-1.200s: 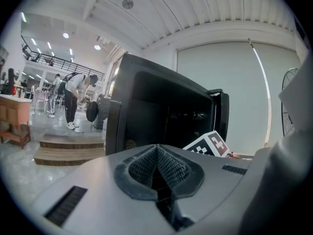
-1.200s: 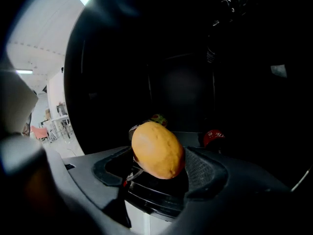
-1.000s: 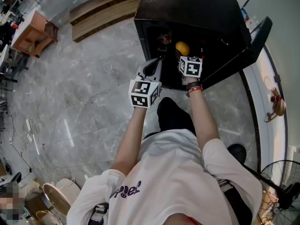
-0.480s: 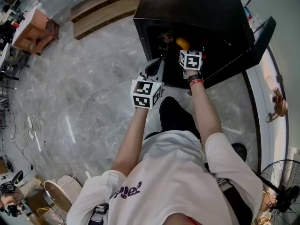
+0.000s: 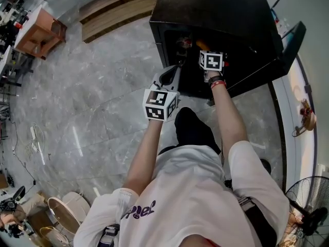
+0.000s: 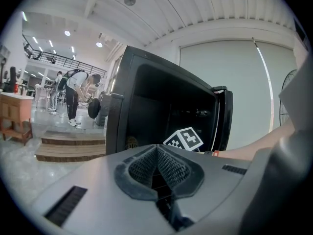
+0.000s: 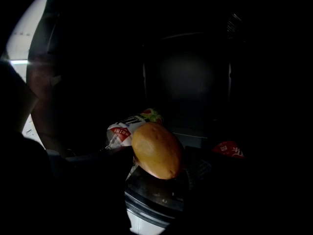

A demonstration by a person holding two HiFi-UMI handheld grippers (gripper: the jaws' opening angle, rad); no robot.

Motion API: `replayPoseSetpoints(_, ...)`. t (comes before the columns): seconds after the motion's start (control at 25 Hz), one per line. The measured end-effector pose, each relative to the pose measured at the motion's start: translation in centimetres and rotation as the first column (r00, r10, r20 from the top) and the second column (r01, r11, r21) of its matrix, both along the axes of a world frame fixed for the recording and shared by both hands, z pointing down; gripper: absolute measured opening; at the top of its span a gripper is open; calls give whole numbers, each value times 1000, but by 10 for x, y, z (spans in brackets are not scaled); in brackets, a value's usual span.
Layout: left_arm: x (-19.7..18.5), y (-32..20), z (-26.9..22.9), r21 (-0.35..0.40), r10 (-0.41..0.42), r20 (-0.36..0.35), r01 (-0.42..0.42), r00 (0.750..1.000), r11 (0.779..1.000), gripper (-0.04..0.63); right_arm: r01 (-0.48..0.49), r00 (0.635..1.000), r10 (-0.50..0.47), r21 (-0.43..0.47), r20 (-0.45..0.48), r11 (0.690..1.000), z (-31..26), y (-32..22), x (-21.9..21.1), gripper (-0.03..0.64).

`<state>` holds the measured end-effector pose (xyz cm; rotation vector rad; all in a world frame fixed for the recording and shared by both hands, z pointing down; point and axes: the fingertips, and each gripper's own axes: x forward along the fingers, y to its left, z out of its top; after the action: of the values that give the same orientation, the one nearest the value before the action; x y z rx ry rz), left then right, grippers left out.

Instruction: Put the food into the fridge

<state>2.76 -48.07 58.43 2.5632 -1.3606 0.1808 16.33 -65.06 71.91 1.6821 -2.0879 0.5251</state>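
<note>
- A person's right gripper (image 7: 164,170) reaches into the open black fridge (image 5: 216,9), its jaws pinching an orange-yellow oval fruit (image 7: 156,148), possibly a mango, though the dark interior makes that hard to confirm.
- The fruit is already inside the fridge, just past its front edge. In the dim right gripper view it cannot be told whether it rests on a shelf or hangs above one.
- Deeper in the fridge, just behind the fruit, lies a printed packet (image 7: 122,129). A red packet (image 7: 229,149) sits toward the fridge's right side. This suggests that some food is already stowed.
- The left gripper (image 6: 157,166) waits outside the fridge, in front of its open mouth and above the grey marble floor (image 5: 103,86). Its ribbed jaws are pressed together with nothing between them.
- The fridge door (image 5: 290,45) stands swung wide at the fridge's right side.
- By this evidence the task looks well advanced, but this item is not finished. The fruit has reached the fridge and has not been let go.
- What remains, by the look of it, is to set the fruit down beside the packets, spread the jaws and draw the right gripper back out of the fridge. The door may then need shutting.
- Whether more food waits outside the fridge cannot be told from these views.
</note>
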Motion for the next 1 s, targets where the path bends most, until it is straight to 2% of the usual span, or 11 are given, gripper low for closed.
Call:
replayPoseSetpoints(0.56,-3,-8,9,-11,-1,-17,1,1000,1000,17,-16,1000,14,-88,-24,996,24,-18,8,351)
replayPoseSetpoints(0.92,-16,-9,15,-23,-28,-22,27,999,999,17,-22,999,19,-99,-38,995,20,-22,4,359)
replayPoseSetpoints(1.0,-16,-8,14,-22,-27,-24,27,999,999,17,-12,1000,11,-77,-24,997,17,-22,3,363)
